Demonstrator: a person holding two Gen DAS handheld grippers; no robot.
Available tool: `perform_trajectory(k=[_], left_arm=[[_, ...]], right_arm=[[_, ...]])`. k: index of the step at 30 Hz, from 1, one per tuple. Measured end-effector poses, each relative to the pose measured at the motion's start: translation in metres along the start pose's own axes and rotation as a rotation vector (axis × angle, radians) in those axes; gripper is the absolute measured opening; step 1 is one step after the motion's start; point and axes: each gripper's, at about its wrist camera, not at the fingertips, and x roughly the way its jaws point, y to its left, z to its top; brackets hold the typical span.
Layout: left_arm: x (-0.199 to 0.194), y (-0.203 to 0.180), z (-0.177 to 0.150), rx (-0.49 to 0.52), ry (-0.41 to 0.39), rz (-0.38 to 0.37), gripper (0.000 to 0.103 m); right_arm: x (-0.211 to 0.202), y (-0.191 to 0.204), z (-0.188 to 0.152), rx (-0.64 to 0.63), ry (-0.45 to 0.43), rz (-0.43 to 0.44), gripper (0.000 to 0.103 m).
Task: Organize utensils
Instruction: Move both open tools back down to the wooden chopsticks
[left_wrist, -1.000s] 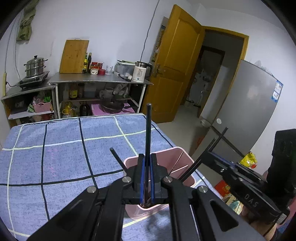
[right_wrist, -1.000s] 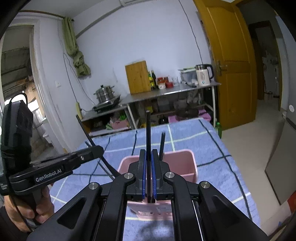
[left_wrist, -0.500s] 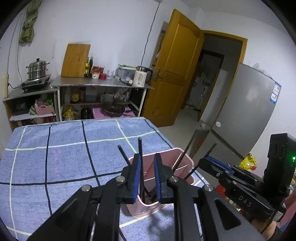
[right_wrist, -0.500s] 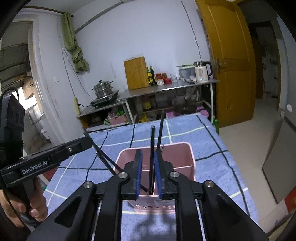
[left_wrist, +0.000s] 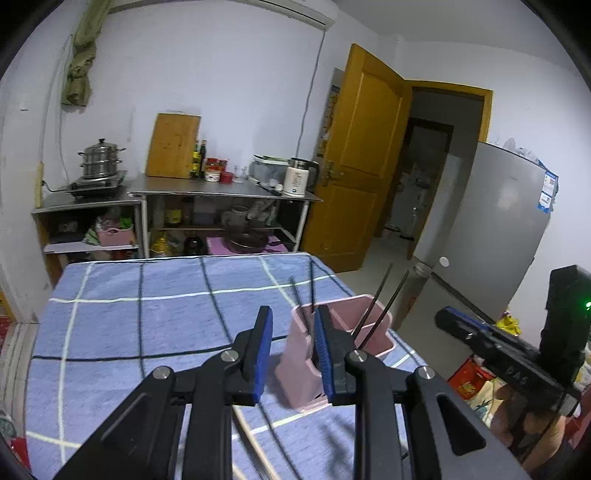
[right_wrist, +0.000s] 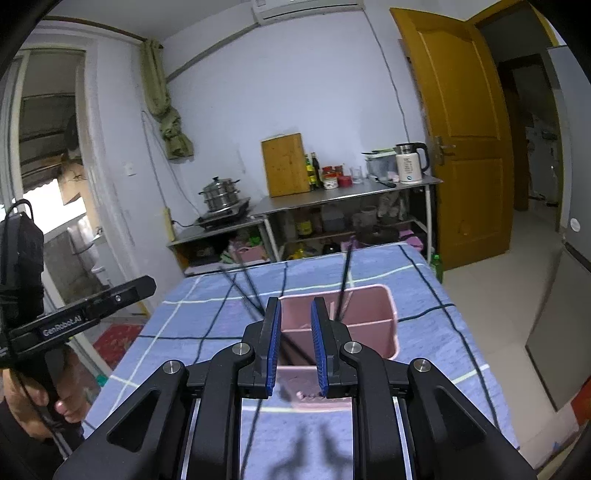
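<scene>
Both grippers (left_wrist: 291, 334) (right_wrist: 294, 328) wide, empty; black chopsticks (left_wrist: 380, 306) upright, leaning in pink holder (right_wrist: 373, 317).

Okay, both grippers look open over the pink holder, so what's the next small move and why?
Probably draw the left gripper back and down toward the loose sticks on the cloth near its base. Both sets of jaws stand apart and hold nothing, the right gripper included, and black chopsticks already stand in the holder, so more pieces seem left to collect.

A white kettle (right_wrist: 409, 167) and wooden cutting board (right_wrist: 285, 165) stand on the steel counter (right_wrist: 343, 192).
</scene>
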Motion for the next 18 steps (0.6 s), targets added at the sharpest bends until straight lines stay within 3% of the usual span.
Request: perform_trajectory(k=[11, 18], left_arm=[[-0.017, 0.037, -0.045, -0.069, 0.044, 0.068, 0.025], [0.007, 0.058, -0.079, -0.133, 0.133, 0.096, 0.025]], right_arm=[[0.001, 0.018, -0.03, -0.005, 0.059, 0.053, 0.017], [0.019, 0.031, -0.057, -0.014, 0.132, 0.075, 0.017]])
